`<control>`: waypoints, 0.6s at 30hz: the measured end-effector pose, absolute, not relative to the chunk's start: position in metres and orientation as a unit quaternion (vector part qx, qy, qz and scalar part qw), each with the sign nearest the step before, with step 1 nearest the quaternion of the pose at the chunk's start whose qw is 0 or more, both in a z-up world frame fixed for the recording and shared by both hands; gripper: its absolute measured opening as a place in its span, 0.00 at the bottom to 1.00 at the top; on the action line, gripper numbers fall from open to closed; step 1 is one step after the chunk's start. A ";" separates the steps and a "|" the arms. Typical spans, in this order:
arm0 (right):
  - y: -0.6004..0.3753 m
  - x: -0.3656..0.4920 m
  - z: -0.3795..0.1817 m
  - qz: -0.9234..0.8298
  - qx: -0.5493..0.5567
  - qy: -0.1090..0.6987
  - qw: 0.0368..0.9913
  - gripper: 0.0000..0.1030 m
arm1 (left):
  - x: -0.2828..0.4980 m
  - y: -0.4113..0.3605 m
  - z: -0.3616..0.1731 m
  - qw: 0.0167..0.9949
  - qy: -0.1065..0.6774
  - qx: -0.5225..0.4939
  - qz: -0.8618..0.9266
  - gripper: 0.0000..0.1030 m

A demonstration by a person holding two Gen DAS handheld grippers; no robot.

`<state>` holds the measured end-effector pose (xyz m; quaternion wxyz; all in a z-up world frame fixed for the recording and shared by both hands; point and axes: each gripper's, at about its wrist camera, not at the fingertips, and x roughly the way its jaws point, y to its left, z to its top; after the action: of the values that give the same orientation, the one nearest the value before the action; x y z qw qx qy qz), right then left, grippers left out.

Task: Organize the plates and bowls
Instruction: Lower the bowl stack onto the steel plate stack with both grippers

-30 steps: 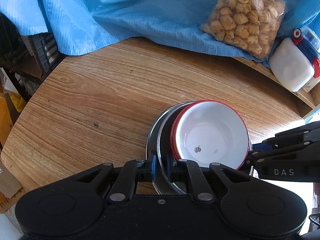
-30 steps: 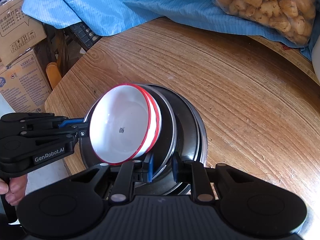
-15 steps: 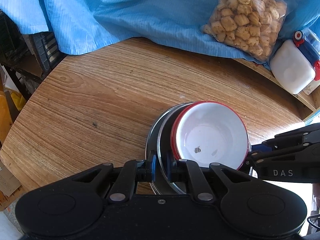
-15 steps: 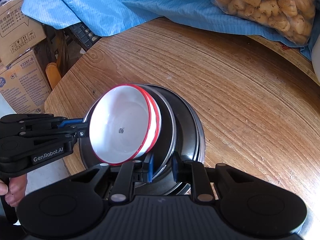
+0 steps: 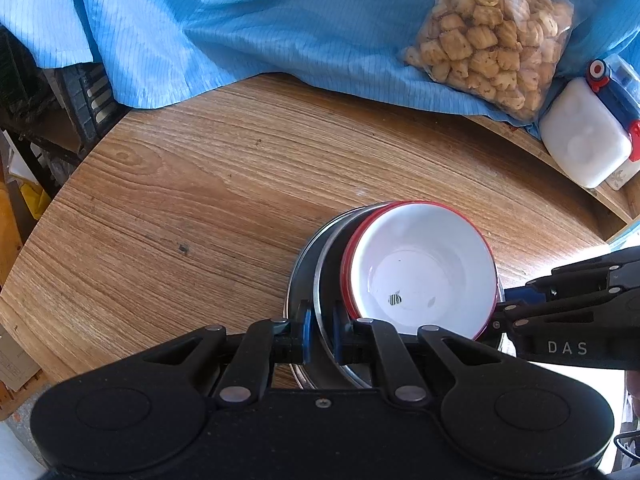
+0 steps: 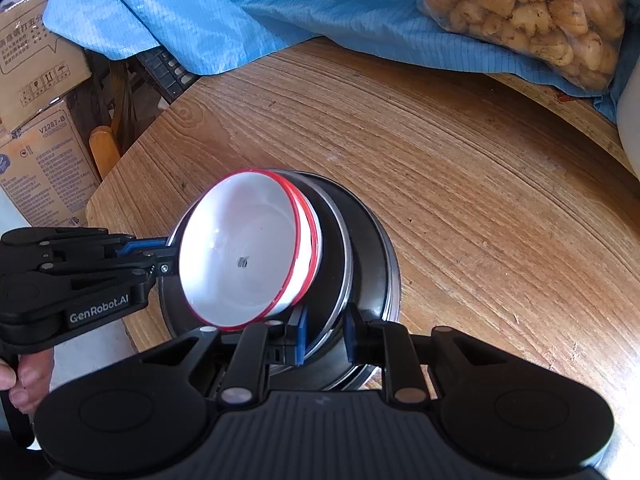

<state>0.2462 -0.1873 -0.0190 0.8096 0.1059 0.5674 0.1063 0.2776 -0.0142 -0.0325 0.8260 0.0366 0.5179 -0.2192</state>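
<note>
Two nested white bowls with red rims [image 5: 420,276] [image 6: 244,248] sit tilted in a stack of dark metal plates with silver rims [image 5: 328,256] [image 6: 360,248] above the round wooden table [image 5: 200,184]. My left gripper [image 5: 322,330] [image 6: 160,258] is shut on the silver rim of the upper metal plate at its near left side. My right gripper [image 6: 326,334] [image 5: 514,308] is shut on the same stack's rim from the opposite side. Whether the stack's underside touches the table is hidden.
A blue cloth [image 5: 240,32] covers the table's far side, with a clear bag of snacks [image 5: 492,36] on it. A white container with a blue and red lid [image 5: 584,136] stands at the far right. Cardboard boxes [image 6: 44,152] stand beyond the table's left edge. A hand [image 6: 24,380] holds the left gripper.
</note>
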 end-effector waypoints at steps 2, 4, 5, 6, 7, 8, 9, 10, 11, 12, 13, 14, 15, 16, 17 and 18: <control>-0.186 0.246 -0.019 0.106 0.105 0.567 0.810 0.21 | 0.278 -0.014 -0.033 0.826 0.518 0.037 -0.219 0.09; -0.186 0.246 -0.018 0.106 0.105 0.567 0.810 0.22 | 0.278 -0.014 -0.033 0.826 0.518 0.036 -0.220 0.09; -0.186 0.246 -0.018 0.105 0.105 0.567 0.810 0.22 | 0.278 -0.013 -0.033 0.826 0.518 0.036 -0.220 0.09; -0.186 0.246 -0.018 0.105 0.105 0.567 0.810 0.22 | 0.278 -0.013 -0.033 0.826 0.519 0.035 -0.220 0.09; -0.186 0.246 -0.018 0.104 0.104 0.567 0.811 0.22 | 0.279 -0.013 -0.033 0.826 0.519 0.033 -0.219 0.09; -0.186 0.246 -0.018 0.103 0.104 0.567 0.811 0.22 | 0.279 -0.012 -0.033 0.826 0.519 0.031 -0.219 0.09; -0.186 0.246 -0.017 0.102 0.102 0.566 0.812 0.22 | 0.279 -0.012 -0.033 0.826 0.519 0.030 -0.219 0.10; -0.186 0.245 -0.017 0.101 0.100 0.566 0.812 0.22 | 0.279 -0.012 -0.033 0.826 0.519 0.030 -0.219 0.10; -0.185 0.245 -0.017 0.099 0.096 0.564 0.814 0.22 | 0.280 -0.012 -0.033 0.827 0.517 0.030 -0.219 0.11; -0.184 0.244 -0.016 0.097 0.092 0.563 0.816 0.22 | 0.280 -0.012 -0.032 0.828 0.517 0.031 -0.218 0.12; -0.184 0.244 -0.015 0.095 0.089 0.562 0.817 0.23 | 0.280 -0.012 -0.032 0.828 0.515 0.033 -0.217 0.12; -0.183 0.244 -0.015 0.094 0.087 0.561 0.818 0.24 | 0.280 -0.013 -0.031 0.829 0.514 0.035 -0.217 0.14; -0.183 0.244 -0.015 0.092 0.086 0.560 0.819 0.24 | 0.281 -0.013 -0.031 0.830 0.513 0.037 -0.216 0.15; -0.183 0.244 -0.015 0.091 0.086 0.560 0.819 0.24 | 0.281 -0.013 -0.031 0.831 0.512 0.038 -0.215 0.16; -0.183 0.243 -0.014 0.090 0.086 0.559 0.820 0.24 | 0.281 -0.013 -0.031 0.831 0.512 0.038 -0.214 0.17; -0.183 0.242 -0.014 0.088 0.086 0.559 0.820 0.24 | 0.281 -0.012 -0.030 0.832 0.511 0.037 -0.213 0.18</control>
<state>0.2419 -0.1833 -0.0143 0.8204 0.0857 0.5585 0.0878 0.2814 -0.0123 -0.0303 0.8316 0.0368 0.5115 -0.2132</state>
